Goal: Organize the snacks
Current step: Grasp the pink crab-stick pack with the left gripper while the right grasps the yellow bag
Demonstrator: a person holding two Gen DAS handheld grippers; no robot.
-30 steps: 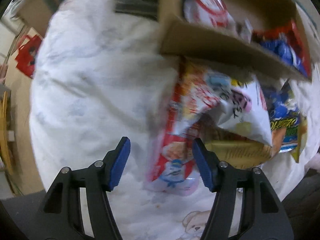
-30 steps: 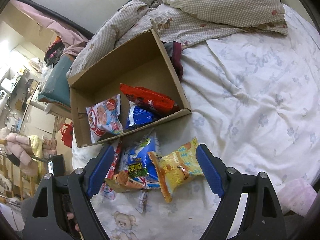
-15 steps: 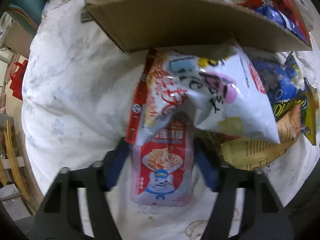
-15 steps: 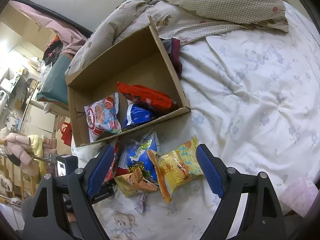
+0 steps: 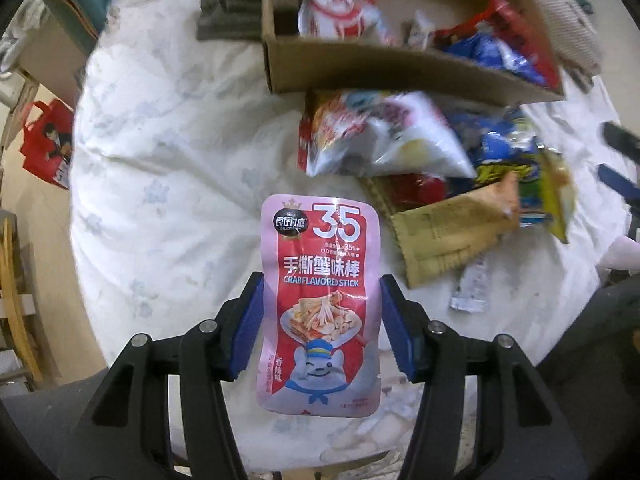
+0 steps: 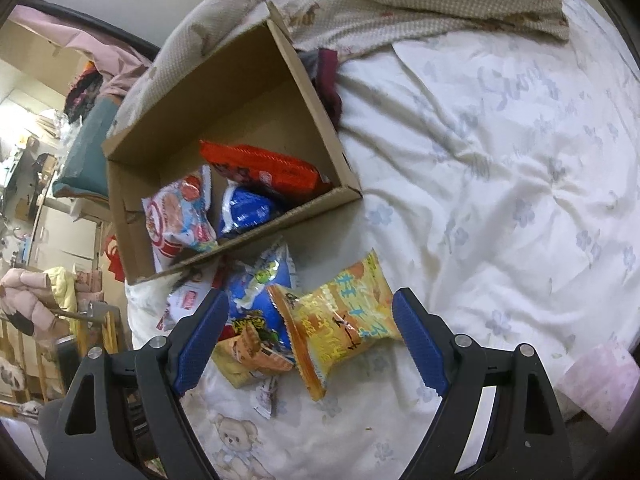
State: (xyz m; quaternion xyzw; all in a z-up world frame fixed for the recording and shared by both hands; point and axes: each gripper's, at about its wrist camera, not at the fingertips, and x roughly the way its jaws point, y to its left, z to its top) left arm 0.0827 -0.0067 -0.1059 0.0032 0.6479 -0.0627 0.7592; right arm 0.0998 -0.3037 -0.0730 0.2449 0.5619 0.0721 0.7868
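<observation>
Left wrist view: left gripper (image 5: 320, 316) points straight down, its jaws have just been closing and now pinch the pink crab stick pouch (image 5: 320, 300) by its two side edges, lifted clear of the white bedsheet (image 5: 168, 168). Beyond it the cardboard box (image 5: 400, 72) sits on the bed, near the loose pile just in front of its wall. Pile counted here: one white bag (image 5: 384, 140), one blue bag (image 5: 504, 152), one tan pouch (image 5: 452, 232), one yellow bag edge-on (image 5: 560, 196), one small sachet (image 5: 472, 284), something red underneath, unclear. Right wrist view: right gripper (image 6: 312, 340) hovers with jaws wide apart, nothing between the pads, over the yellow bag (image 6: 344, 320). Box (image 6: 224, 184) holds three packs: one red (image 6: 264, 168), one blue (image 6: 248, 208), one red-and-white (image 6: 180, 212). Judgement: roughly a third done, three boxed, one in the grip, about five or six still on the sheet.
</observation>
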